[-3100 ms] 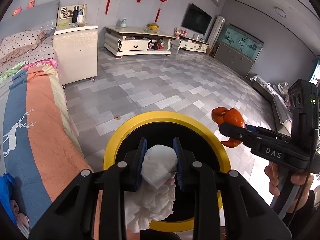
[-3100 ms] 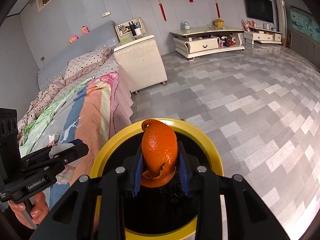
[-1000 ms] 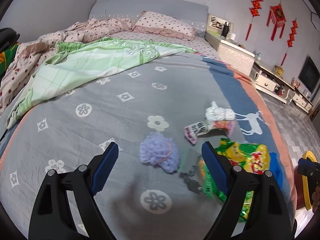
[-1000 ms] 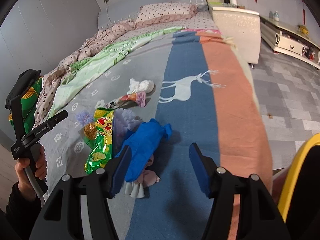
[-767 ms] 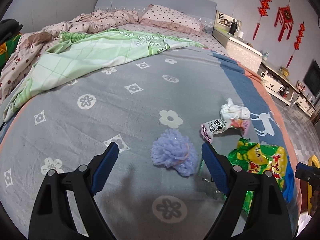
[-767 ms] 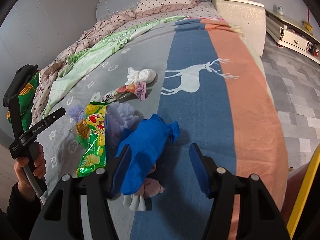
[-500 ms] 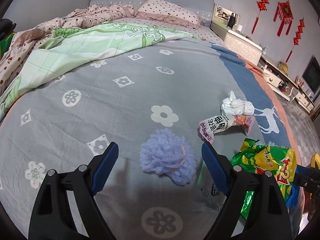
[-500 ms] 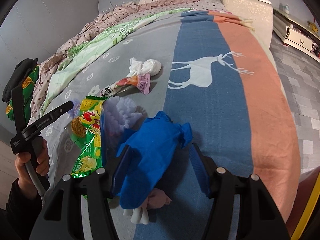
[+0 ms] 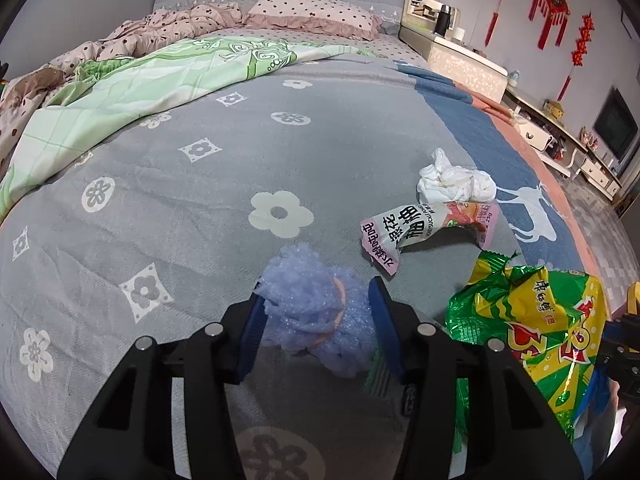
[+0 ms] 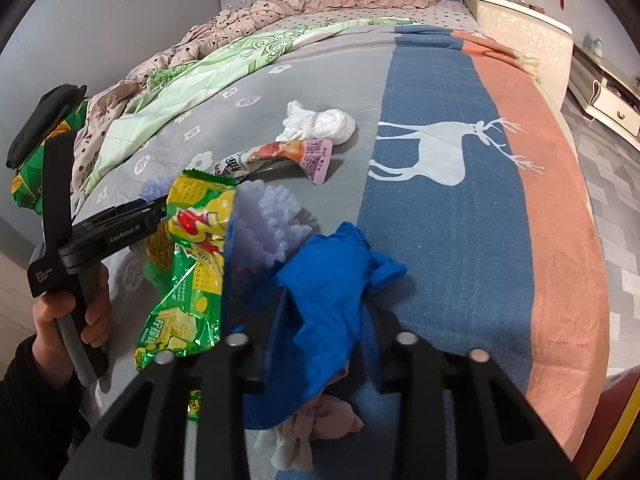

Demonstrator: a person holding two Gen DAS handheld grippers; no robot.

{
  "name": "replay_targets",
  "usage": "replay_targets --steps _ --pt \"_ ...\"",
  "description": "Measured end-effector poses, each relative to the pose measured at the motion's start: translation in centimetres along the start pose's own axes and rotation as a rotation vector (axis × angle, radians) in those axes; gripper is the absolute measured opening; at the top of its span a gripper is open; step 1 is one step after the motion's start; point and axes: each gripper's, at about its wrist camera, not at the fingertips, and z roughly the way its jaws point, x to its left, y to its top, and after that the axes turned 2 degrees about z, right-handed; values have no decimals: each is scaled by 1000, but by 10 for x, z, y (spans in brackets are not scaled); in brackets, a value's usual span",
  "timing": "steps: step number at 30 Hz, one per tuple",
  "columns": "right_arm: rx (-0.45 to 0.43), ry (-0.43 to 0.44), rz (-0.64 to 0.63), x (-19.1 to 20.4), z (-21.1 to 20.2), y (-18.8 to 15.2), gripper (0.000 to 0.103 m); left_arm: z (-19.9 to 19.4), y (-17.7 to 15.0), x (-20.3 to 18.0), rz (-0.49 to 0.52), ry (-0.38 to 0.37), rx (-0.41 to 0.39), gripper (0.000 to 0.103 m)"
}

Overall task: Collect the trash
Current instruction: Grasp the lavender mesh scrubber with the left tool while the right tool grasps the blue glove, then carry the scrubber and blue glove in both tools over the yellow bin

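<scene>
Two grippers are down on the big grey flower-print bedspread (image 9: 168, 208) right now, each closing on a piece of litter. Biggest of the trash is the crinkly green-and-yellow foil snack bag (image 9: 532, 328), lying near the right side of the bed; light, noisy, slippery stuff, best pinched at a crumpled edge. Beside it, nearer the blue stripe, the crumpled blue cloth-like wad (image 10: 320, 304) sits right between the fingers of the right gripper (image 10: 320, 344) — jaws narrowing, and they look to be pinching it already. It's soft and limp, so a bite through the bunched middle should carry it; watch the pinkish-white tissue scrap (image 10: 320, 424) tucked under its near end, which may come along or drop.

Over to the left gripper (image 9: 316, 320): jaws closing around the fluffy lilac puff with a tan band (image 9: 312, 308). Left pad is against the fluff, right pad just beside it, so I can't call a firm grip yet. Featherweight, squashy, it will compress a lot before it holds; take it across the banded waist.

Farther up the bed, the pink-and-white printed wrapper (image 9: 424, 228) lies flat and twisted, thin and slick, and just beyond it the knotted white tissue ball (image 9: 456, 180), soft and easy. A second lilac puff (image 10: 264, 224) rests against the snack bag, touching the blue wad, so it could be dragged. Nothing rigid blocks either gripper; the crowding is the only snag.
</scene>
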Motion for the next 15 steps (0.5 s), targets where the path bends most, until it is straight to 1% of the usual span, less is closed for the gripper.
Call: replay_targets --steps 1,4,8,15 --pt "-11 -2 -2 2 -2 0 13 -2 0 0 1 0 -4 45" --pt "-30 -13 -12 5 -8 -1 8 -7 0 2 2 4 -11 42" --pt "-71 -20 -16 7 -23 -2 7 -18 2 7 -19 1 -27 41" --pt "-149 -35 -13 7 -60 -2 7 -50 7 18 -45 9 -72 41"
